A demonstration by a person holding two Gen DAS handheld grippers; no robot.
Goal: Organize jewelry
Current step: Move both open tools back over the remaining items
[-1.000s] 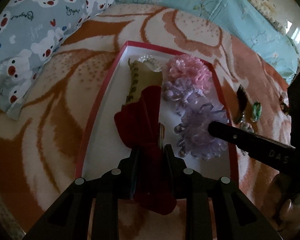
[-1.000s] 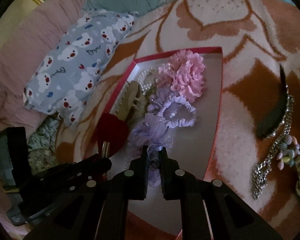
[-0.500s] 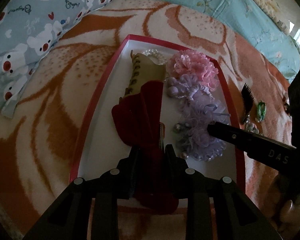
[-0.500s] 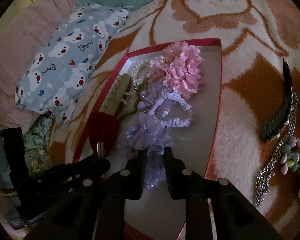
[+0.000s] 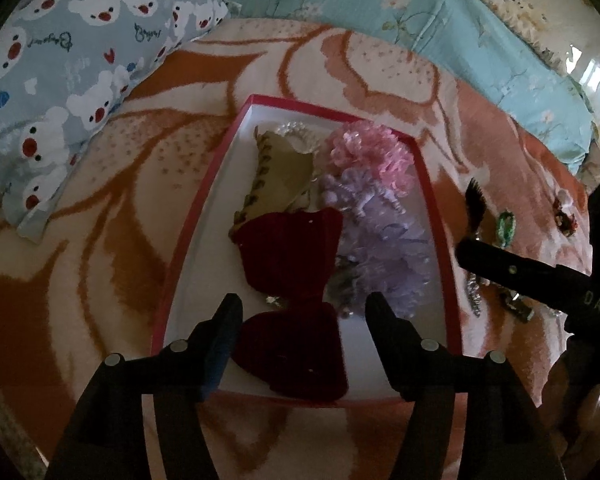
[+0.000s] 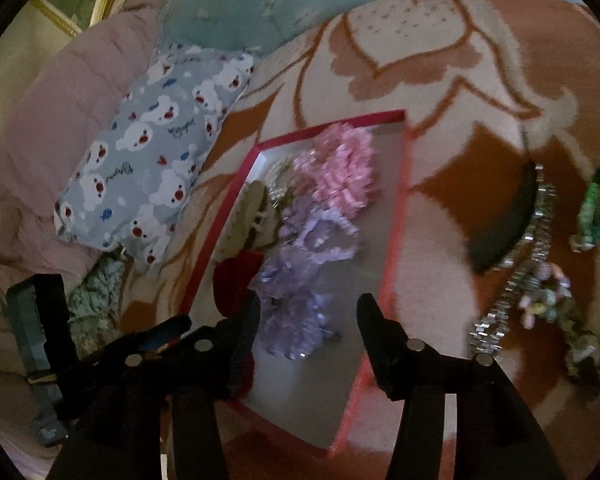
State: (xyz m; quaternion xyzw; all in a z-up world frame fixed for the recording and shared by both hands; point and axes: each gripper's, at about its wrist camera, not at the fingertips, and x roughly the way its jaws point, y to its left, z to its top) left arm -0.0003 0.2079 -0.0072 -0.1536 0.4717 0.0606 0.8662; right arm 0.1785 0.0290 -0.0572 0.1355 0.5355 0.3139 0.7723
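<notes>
At lower centre, the left gripper [image 5: 302, 312] and right gripper [image 6: 308, 316] have just been opening, releasing the dark red velvet bow [image 5: 292, 280] and lilac ruffled scrunchie [image 6: 296, 304] into the red-rimmed white tray [image 5: 436, 216]. Next, probably fetch the silver chain [image 6: 512, 280], right.

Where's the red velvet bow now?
Left wrist view: red velvet bow lies in the red-rimmed box, near end, left of the lilac scrunchie.

Bed w/ orange blanket [image 5: 100, 248] — red-rimmed box [image 5: 436, 216], bear pillow [image 5: 80, 60], loose jewelry [image 6: 532, 248]
</notes>
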